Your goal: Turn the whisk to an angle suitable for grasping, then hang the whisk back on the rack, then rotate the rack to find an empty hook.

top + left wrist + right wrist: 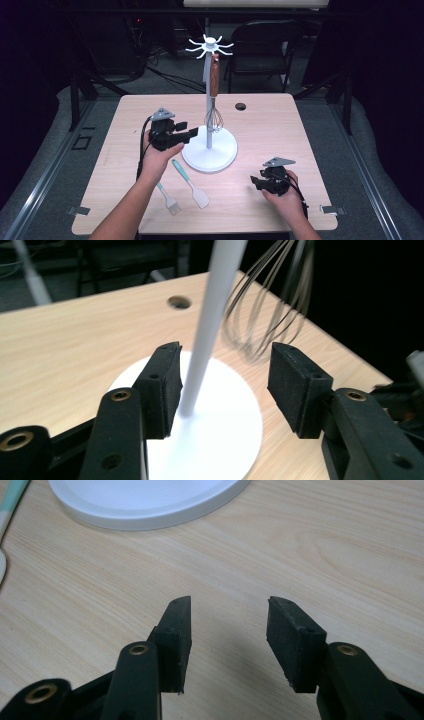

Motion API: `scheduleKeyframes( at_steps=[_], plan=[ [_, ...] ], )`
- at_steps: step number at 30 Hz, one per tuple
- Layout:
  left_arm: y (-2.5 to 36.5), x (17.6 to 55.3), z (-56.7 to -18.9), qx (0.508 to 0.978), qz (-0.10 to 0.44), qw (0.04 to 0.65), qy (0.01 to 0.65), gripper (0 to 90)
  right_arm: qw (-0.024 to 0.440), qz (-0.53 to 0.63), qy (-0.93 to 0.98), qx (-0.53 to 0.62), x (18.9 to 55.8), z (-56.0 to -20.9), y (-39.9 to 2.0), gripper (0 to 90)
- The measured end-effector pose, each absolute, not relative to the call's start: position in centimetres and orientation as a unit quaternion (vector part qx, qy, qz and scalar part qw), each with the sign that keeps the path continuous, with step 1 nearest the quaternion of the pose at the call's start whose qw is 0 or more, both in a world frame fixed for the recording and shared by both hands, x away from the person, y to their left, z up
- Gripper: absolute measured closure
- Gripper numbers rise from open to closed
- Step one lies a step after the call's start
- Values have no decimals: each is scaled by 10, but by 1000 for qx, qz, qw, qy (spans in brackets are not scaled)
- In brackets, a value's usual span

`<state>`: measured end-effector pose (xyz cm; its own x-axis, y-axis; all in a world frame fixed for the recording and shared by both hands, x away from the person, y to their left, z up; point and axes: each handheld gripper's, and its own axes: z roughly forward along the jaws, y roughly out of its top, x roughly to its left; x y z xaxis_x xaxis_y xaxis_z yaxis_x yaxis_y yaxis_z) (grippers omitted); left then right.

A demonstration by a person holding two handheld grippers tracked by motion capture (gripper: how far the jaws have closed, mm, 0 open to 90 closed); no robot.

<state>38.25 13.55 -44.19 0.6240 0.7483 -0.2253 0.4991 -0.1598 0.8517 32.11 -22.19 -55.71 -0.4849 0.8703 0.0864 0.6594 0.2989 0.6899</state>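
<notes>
- Whisk (214, 92): hung from a hook at the top of the white stand (210, 155), wooden handle up, wire balloon down beside the pole and just above the round base.
- Left gripper (185, 134): released, jaws wide, nothing pressed. In the left gripper view the pole (210, 315) runs up between the pads, close to the left one; wire loops (265, 315) just beyond.
- Right gripper (257, 182): also unclenched and empty, low over bare table (270, 130) to the right of the base.
- Handling, by the look of it: light, top-heavy toward the handle, free to swing on its hook. Wires thin and springy, likely to bend or slip if pinched.
- Best hold: across the stiff wooden handle, mid-length, not on the loops.
- Spatula (190, 182) and brush (167, 197): flat on the table near the left forearm.
</notes>
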Motion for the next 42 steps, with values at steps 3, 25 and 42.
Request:
scheduleKeyframes(
  at_steps=[3,25,42],
  plan=[
    [147,376,-457,746,126,493,430,468,145,346,793,481,323,-554,-226,543],
    [197,351,-513,742,141,458,470,481,167,374,793,452,350,-523,-204,600],
    [201,352,-519,742,137,448,480,512,166,426,777,432,371,-487,-185,900]
  ],
)
